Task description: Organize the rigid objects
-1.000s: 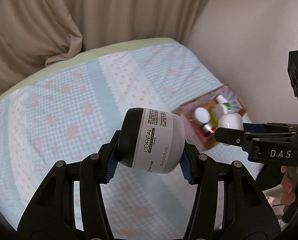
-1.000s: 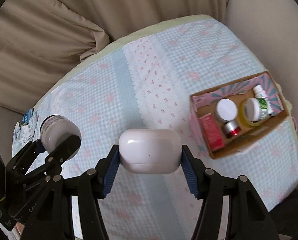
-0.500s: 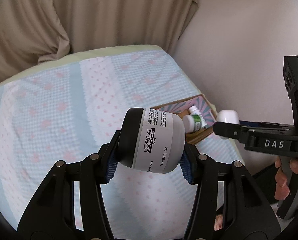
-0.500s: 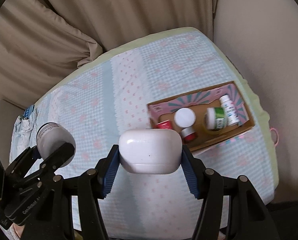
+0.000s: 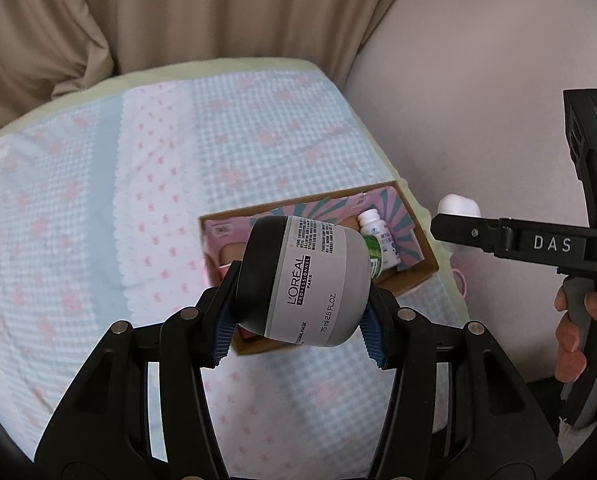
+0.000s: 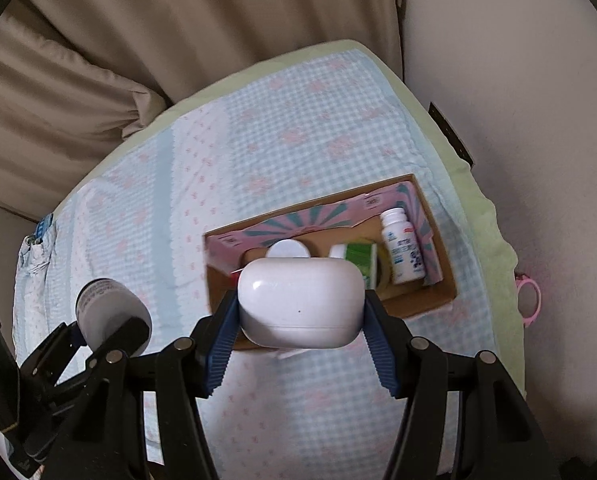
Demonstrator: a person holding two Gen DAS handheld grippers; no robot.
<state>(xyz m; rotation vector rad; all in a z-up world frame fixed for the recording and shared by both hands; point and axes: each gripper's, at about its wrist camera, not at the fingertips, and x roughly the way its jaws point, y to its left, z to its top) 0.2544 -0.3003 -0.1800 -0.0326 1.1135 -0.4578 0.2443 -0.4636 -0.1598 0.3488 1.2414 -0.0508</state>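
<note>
Two items are held above a checked bedspread [image 6: 298, 152].
The grey jar [image 5: 310, 280] is clamped by the left gripper [image 5: 298, 324], the white case [image 6: 300, 304] by the right gripper [image 6: 298, 344], over the cardboard box [image 6: 430, 304]; beige curtains [image 6: 178, 40] hang beyond it.

My claws: two. One grey jar [image 5: 310, 280], one white case [image 6: 298, 304], one cardboard box [image 6: 418, 304], two bottles visible inside.
</note>
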